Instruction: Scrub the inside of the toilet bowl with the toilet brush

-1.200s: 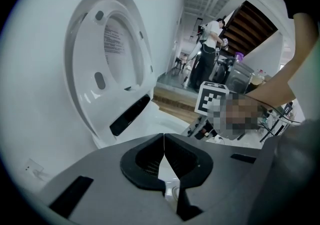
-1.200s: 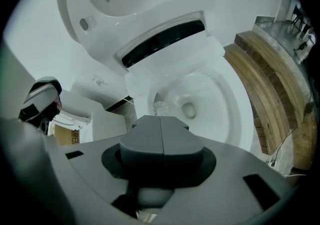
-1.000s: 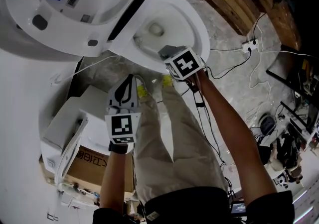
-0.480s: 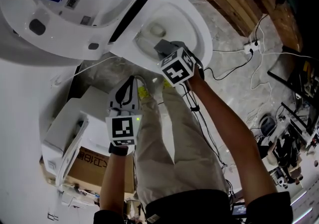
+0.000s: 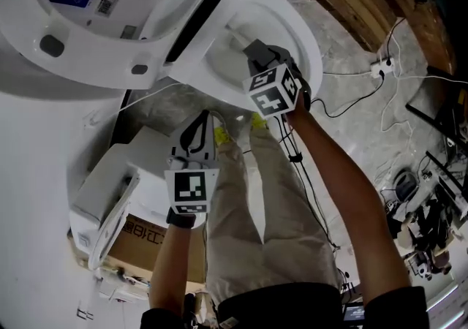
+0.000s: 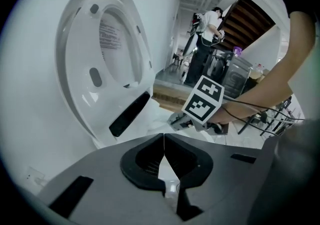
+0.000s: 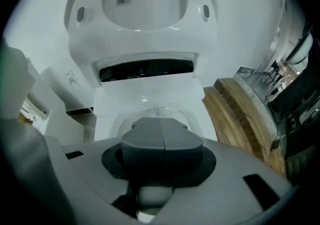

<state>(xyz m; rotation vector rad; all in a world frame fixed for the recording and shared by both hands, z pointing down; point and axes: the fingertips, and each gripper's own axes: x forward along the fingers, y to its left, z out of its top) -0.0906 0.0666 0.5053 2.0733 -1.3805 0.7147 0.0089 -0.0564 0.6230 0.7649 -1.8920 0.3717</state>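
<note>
My left gripper (image 5: 197, 124) hangs low at the centre-left of the head view, pointing up the frame, on a bare left forearm (image 5: 172, 269) held nearly straight. In the left gripper view (image 6: 163, 136) its jaws meet at the tips, with a slim gap behind them. My right arm (image 5: 344, 196) is stretched further forward. The right gripper (image 5: 257, 53) sits higher, and its jaws (image 7: 160, 141) are pressed flat together along one seam.

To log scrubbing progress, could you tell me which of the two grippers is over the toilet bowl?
The right gripper, jaws shut, is over the toilet bowl; the left gripper is outside it, beside the person's legs.
</note>
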